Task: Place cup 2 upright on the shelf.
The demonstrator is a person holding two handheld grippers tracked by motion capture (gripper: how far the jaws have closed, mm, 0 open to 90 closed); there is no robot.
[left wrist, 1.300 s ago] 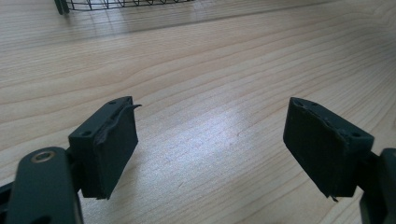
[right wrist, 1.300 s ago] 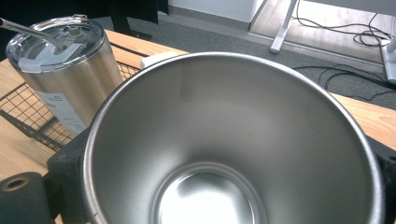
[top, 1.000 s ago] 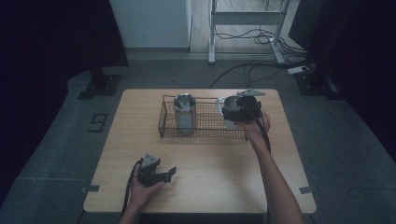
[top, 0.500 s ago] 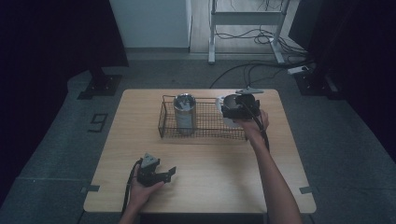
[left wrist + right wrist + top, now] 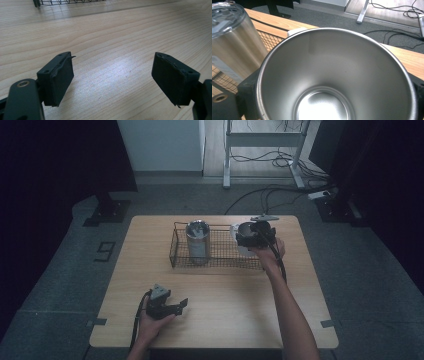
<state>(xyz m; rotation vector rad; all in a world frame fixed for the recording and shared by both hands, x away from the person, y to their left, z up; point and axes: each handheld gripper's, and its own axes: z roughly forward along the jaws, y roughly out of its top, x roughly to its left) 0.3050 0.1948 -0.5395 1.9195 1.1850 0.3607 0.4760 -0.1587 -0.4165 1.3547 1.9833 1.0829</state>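
Wire basket (image 5: 220, 262) toward 12 o'clock on the wooden table (image 5: 225, 325), long side across. Holds one lidded steel tumbler (image 5: 198, 240), upright at the basket's 9 o'clock end, clear lid on. What is inside the tumbler cannot be told through the lid.

Open steel cup (image 5: 239, 236) at the basket's 3 o'clock end, toward 1 o'clock on the table, clamped in the right gripper (image 5: 248, 240) with a black jaw pressed on each side of the wall. In the right gripper view, a look straight into the cup (image 5: 332, 82) – bare polished metal down to the bottom, nothing in it. Tumbler (image 5: 234, 45) close by at 10 o'clock of the cup, with basket mesh (image 5: 269, 40) between and below.

Left gripper (image 5: 175, 306) low over the table at 7 o'clock, well apart from the basket. Jaws spread wide in the left gripper view (image 5: 112, 82), only bare wood between them; basket rim (image 5: 70, 2) cut off at the top edge.

Hard to make out – whether the cup rests on the basket floor or hangs above it, since hand and gripper cover its lower part from above. Cup's outside almost wholly hidden in the right gripper view; a pale bit at its 11 o'clock rim too small to name. Tumbler's base lost behind the mesh.
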